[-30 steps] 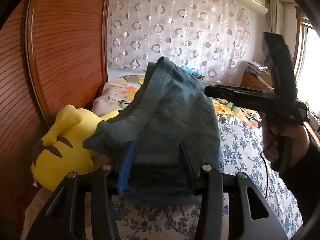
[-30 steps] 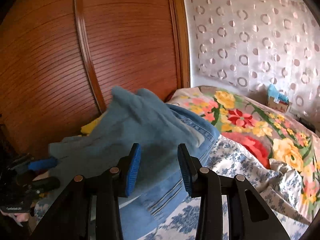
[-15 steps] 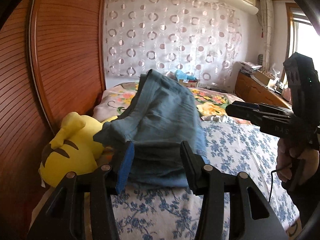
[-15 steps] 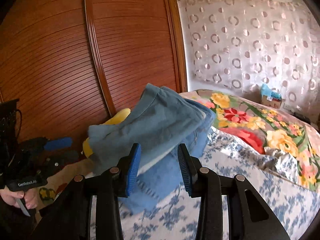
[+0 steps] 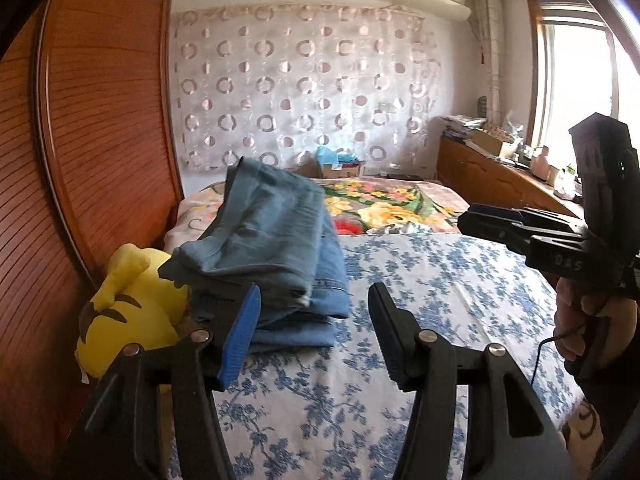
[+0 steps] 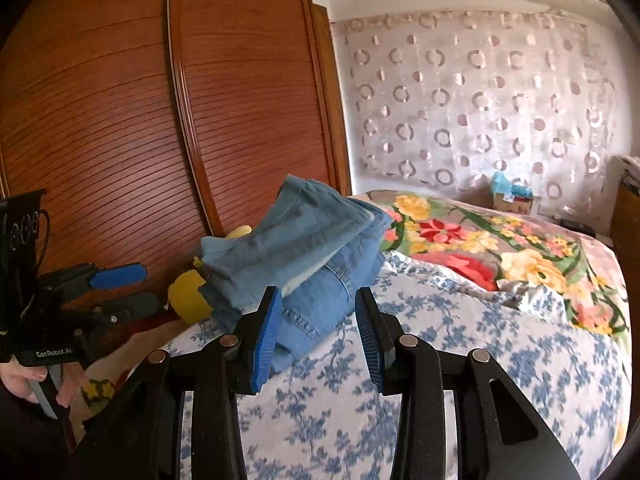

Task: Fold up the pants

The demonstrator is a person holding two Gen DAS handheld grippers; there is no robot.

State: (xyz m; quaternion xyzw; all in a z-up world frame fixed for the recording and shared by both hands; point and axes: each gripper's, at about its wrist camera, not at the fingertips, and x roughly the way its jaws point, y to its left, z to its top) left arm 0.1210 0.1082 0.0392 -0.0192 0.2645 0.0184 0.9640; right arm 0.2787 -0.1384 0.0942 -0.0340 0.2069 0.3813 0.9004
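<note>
Behind folded pants (image 5: 276, 248), yellow plush toy (image 5: 128, 312) half-hidden

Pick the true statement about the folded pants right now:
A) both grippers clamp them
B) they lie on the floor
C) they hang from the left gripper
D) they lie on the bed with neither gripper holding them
D: the folded pants rest on the bed against the yellow plush toy, while the left gripper and the right gripper stand open with nothing between their pads.
</note>
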